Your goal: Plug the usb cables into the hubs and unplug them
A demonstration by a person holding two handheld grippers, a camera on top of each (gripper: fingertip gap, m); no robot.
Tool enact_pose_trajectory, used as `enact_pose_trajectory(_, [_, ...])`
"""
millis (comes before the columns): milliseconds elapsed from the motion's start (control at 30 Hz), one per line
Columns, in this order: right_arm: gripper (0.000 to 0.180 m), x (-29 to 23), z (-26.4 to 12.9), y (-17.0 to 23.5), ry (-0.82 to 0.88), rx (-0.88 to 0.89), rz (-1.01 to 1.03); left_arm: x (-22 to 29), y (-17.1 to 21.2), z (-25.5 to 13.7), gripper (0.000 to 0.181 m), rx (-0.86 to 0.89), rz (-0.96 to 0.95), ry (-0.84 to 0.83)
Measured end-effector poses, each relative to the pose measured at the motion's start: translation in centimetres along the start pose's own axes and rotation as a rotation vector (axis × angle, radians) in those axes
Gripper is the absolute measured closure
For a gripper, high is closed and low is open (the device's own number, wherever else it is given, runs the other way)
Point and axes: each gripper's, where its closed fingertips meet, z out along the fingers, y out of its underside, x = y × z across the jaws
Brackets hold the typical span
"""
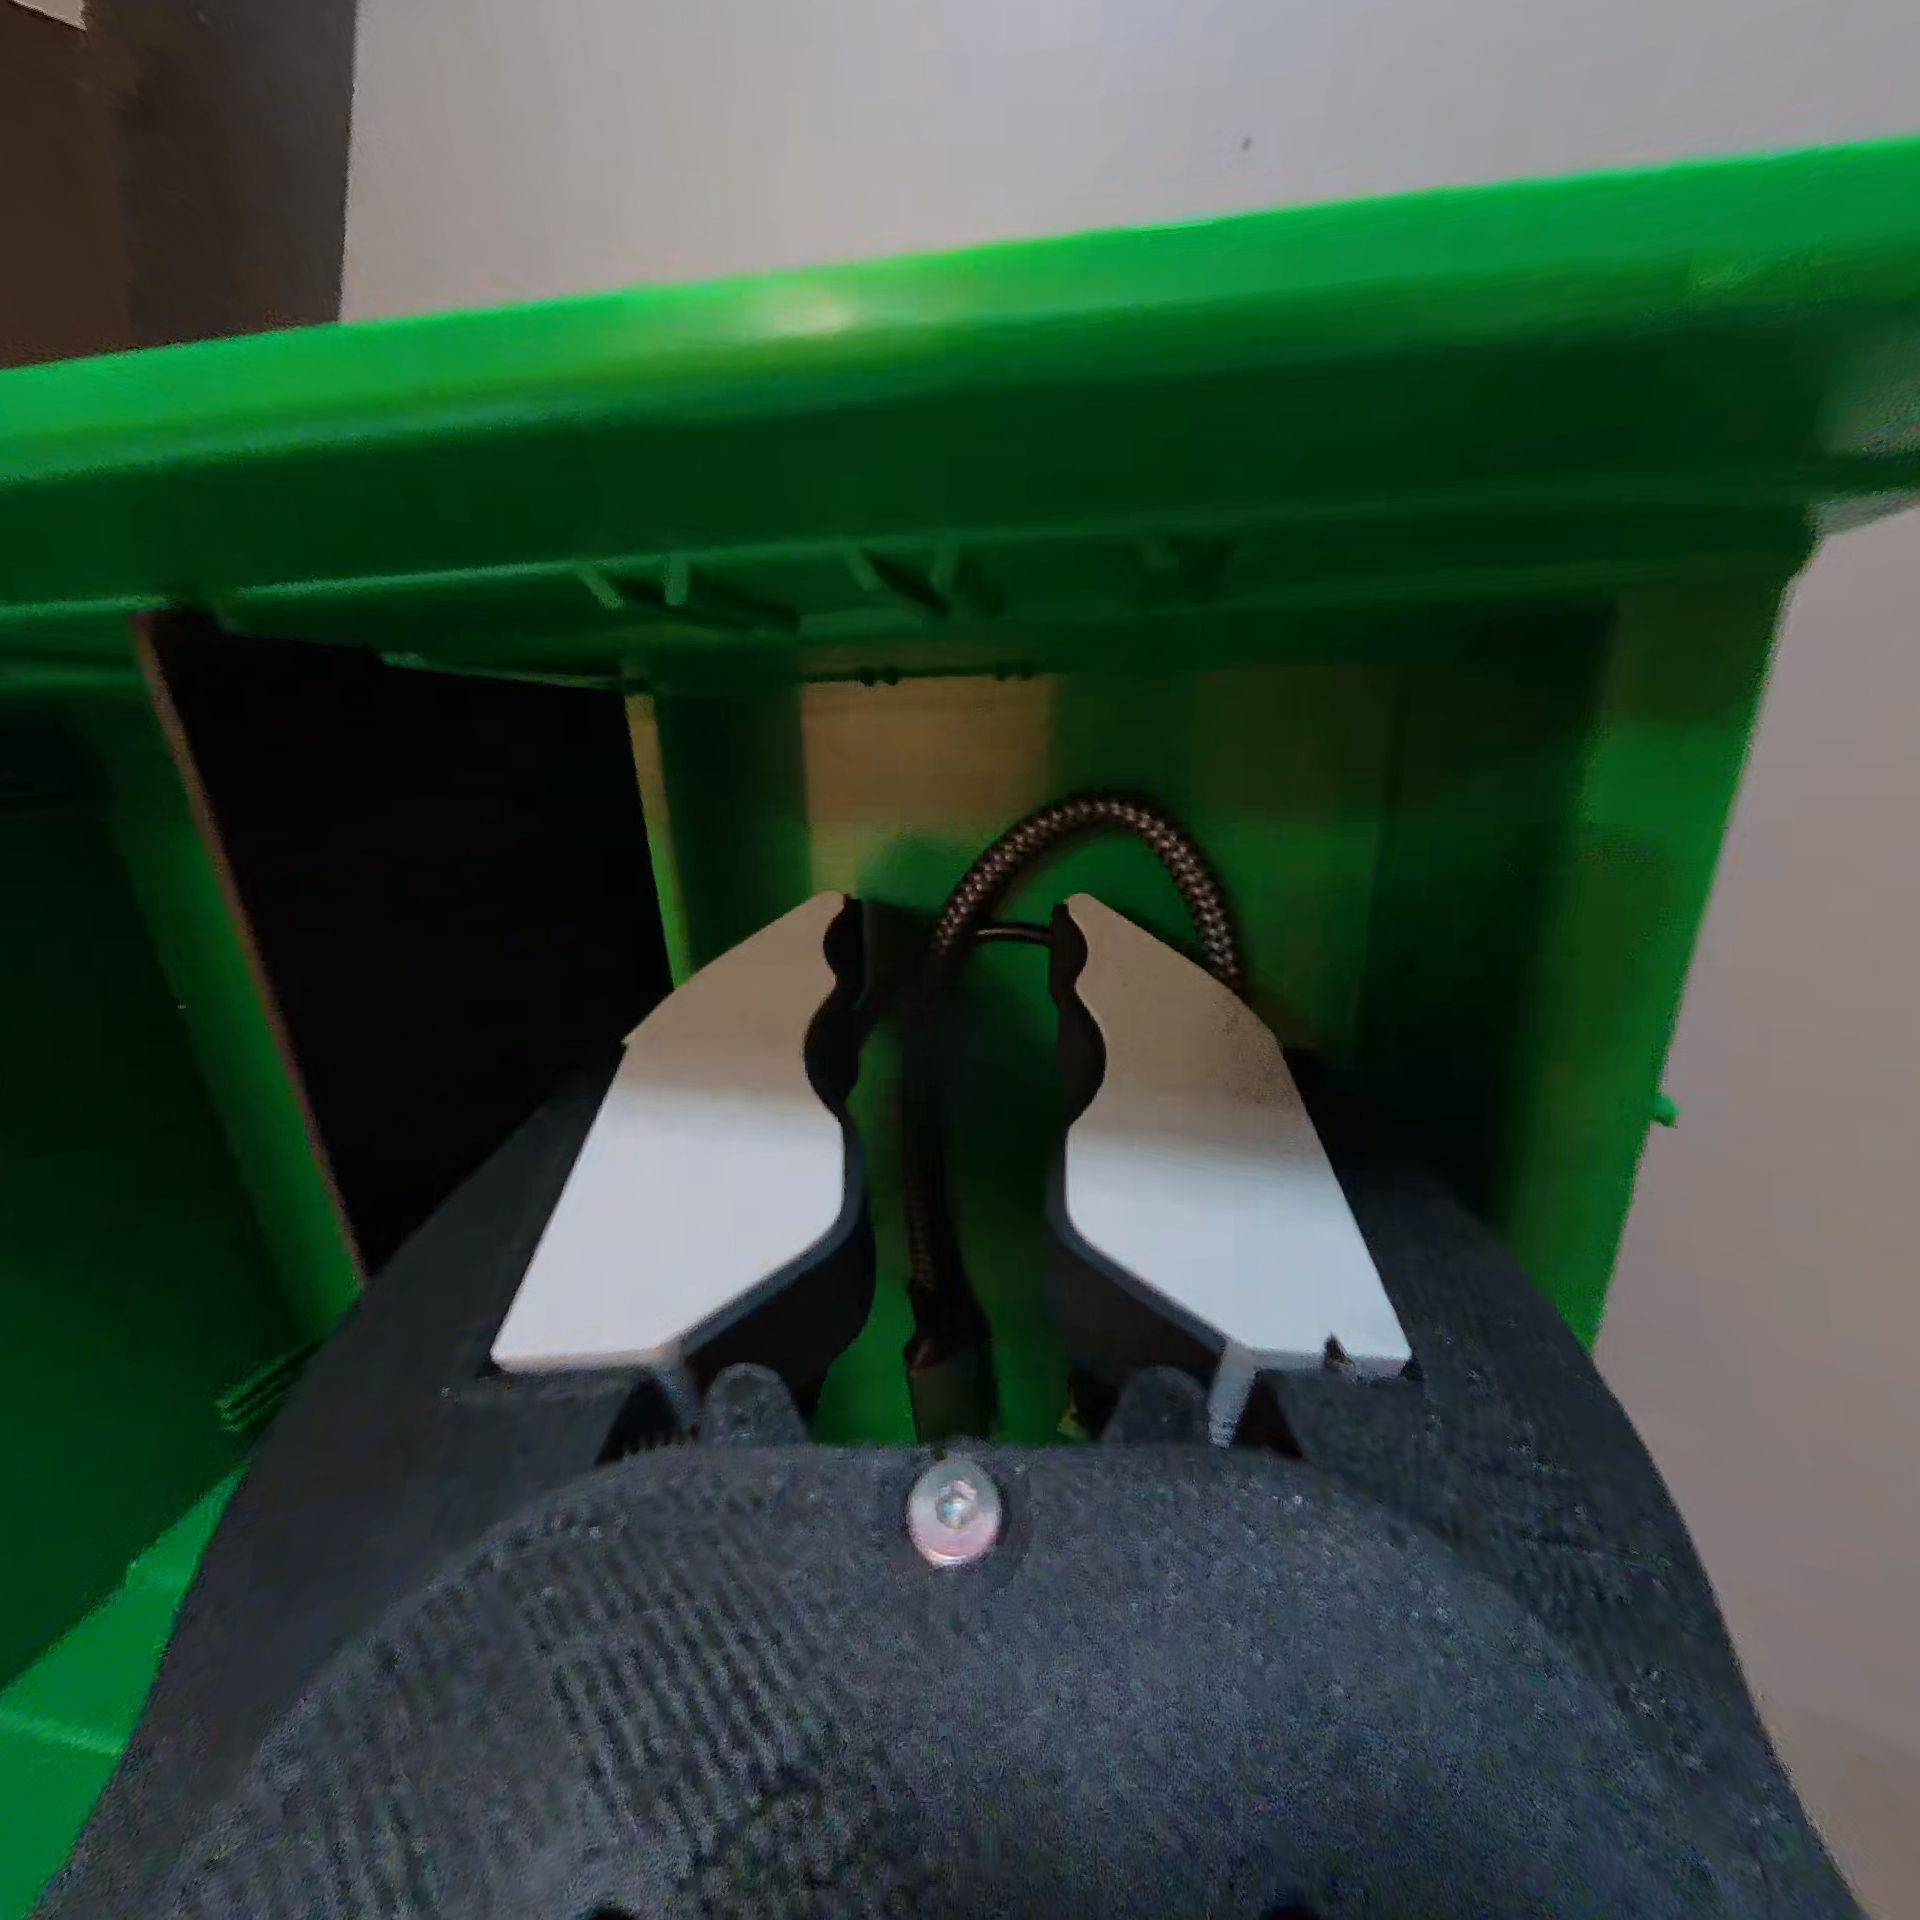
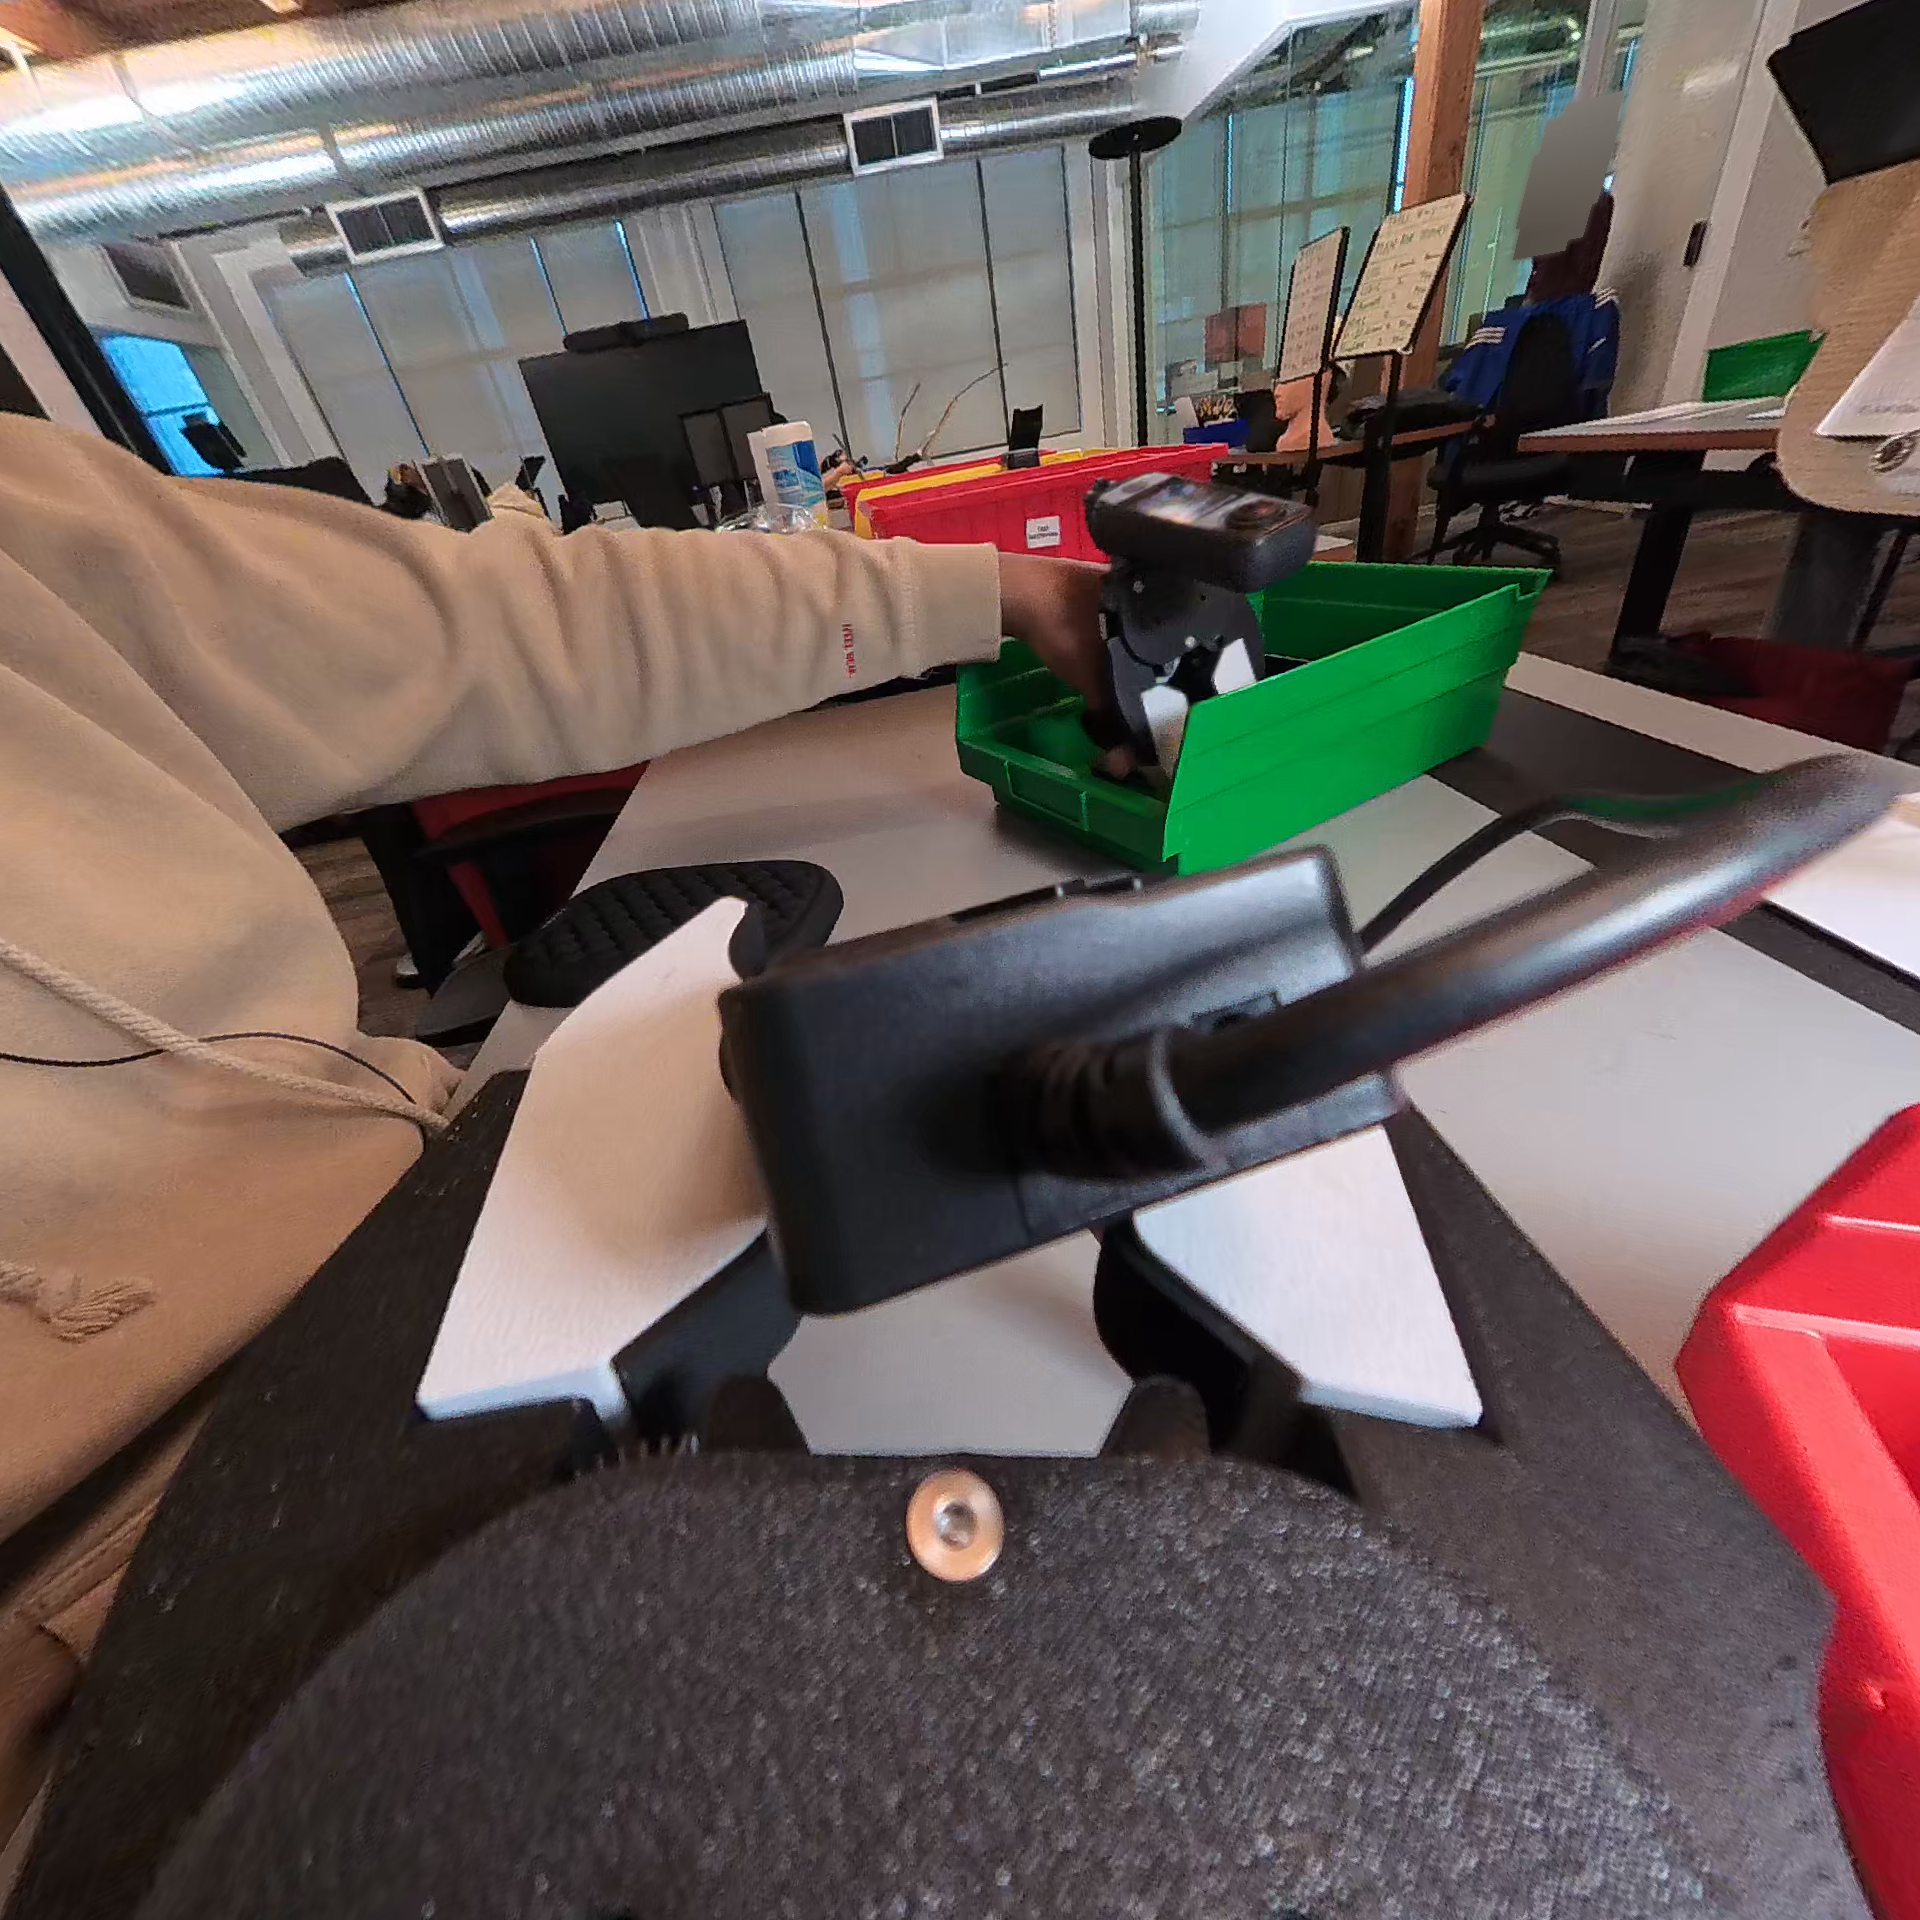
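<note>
Reaching into the green bin (image 1: 935,436) in the left wrist view: left tool (image 1: 956,935) narrowly parted, braided cable (image 1: 1101,821) running lengthwise between the fingers (image 1: 727,1122) and looping past the tips against the bin wall, not yet pinched; plug end hidden. Holding the black hub (image 2: 1039,1070) in the right wrist view: right tool (image 2: 1018,1049) clamped on it above the counter's (image 2: 831,790) near edge, hub's own thick lead (image 2: 1558,935) arcing right, green bin well apart at the far edge, so cable must travel toward the hub.
</note>
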Motion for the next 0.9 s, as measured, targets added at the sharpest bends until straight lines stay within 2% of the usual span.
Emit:
enact_pose_trajectory(33, [0.110,0.0,0.0,0.1,-0.002,-0.004,0.001,0.2,-0.3,0.1,0.152,0.011,-0.002,0.027])
enact_pose_trajectory(133, [0.110,0.0,0.2,0.4,-0.008,-0.010,0.007,0.8,-0.6,0.3,0.167,0.019,-0.001,0.092])
enact_pose_trajectory(267, [0.110,-0.1,0.2,0.5,-0.011,-0.015,0.007,-0.1,0.2,-0.9,0.171,-0.014,0.030,0.001])
enact_pose_trajectory(367, [0.111,-0.3,0.2,0.2,-0.018,-0.010,0.000,-1.4,-0.1,-5.4,0.174,0.054,-0.004,-0.075])
enact_pose_trajectory(500, [0.110,-0.4,0.1,0.0,-0.014,-0.005,-0.008,-2.2,-2.0,-14.1,0.174,0.198,-0.030,-0.181])
enact_pose_trajectory(600, [0.110,-0.1,0.0,-0.2,-0.002,0.003,-0.005,-1.4,-4.8,-20.2,0.174,0.357,-0.027,-0.246])
enact_pose_trajectory(700, [0.110,0.1,-0.2,-0.4,0.012,0.009,-0.010,1.5,-8.8,-24.3,0.175,0.600,-0.030,-0.236])
enact_pose_trajectory(800, [0.110,0.3,-0.5,-0.5,0.019,0.016,-0.011,5.8,-12.3,-25.0,0.175,0.825,-0.041,-0.154])
enact_pose_trajectory(900, [0.110,0.5,-0.9,-0.7,0.026,0.025,-0.010,10.3,-14.7,-22.9,0.174,1.020,-0.122,-0.009])
